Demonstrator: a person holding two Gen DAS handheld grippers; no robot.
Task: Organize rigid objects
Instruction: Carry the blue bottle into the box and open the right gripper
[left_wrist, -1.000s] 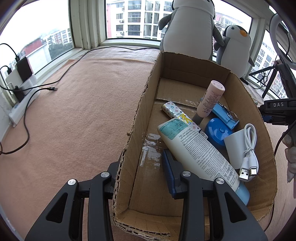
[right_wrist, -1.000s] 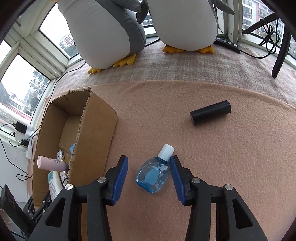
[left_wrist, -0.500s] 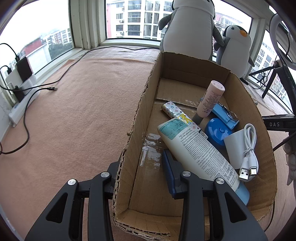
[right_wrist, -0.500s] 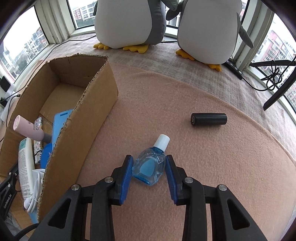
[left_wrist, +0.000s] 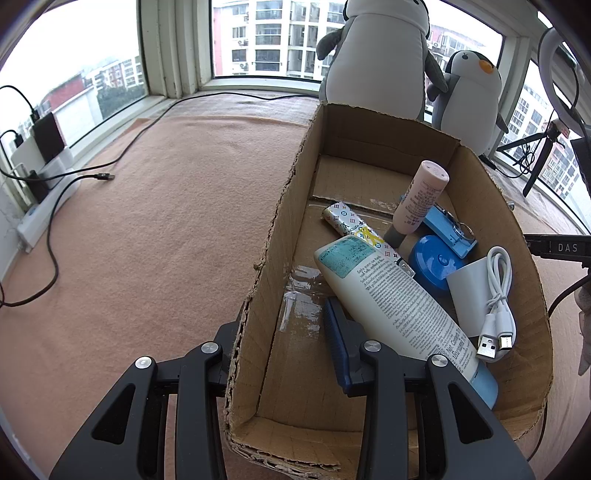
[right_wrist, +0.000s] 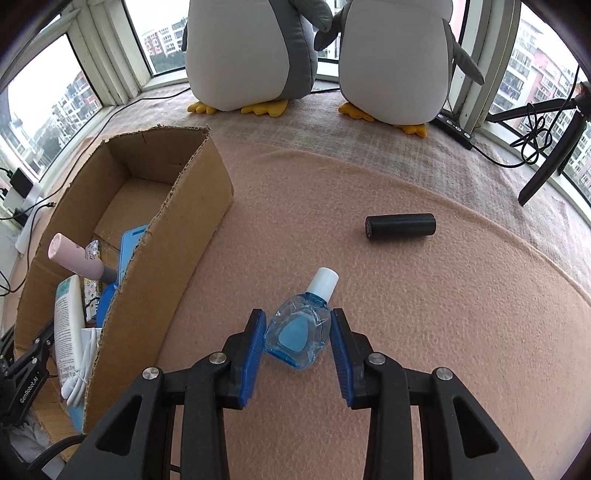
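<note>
A small clear-blue bottle (right_wrist: 295, 334) with a white cap lies on the pink blanket, and my right gripper (right_wrist: 297, 326) is shut on it, both blue pads against its sides. To its left stands an open cardboard box (right_wrist: 177, 240). In the left wrist view my left gripper (left_wrist: 280, 325) is open and straddles the box's (left_wrist: 280, 221) near left wall, one finger outside and the blue-padded one inside. The box holds a white tube (left_wrist: 399, 295), a pink bottle (left_wrist: 421, 199), a patterned tube (left_wrist: 354, 225), a blue round case (left_wrist: 432, 258) and a white USB cable (left_wrist: 498, 295).
A black cylinder (right_wrist: 400, 227) lies on the blanket beyond the bottle to the right. Two plush penguins (right_wrist: 251, 51) stand at the window behind. A tripod leg (right_wrist: 546, 162) slants in at far right. A power strip and cables (left_wrist: 44, 206) run along the left edge.
My right gripper's fingers have narrowed onto the blue bottle, and its view has swung from the left to face the penguins. The left gripper and box have not moved.
</note>
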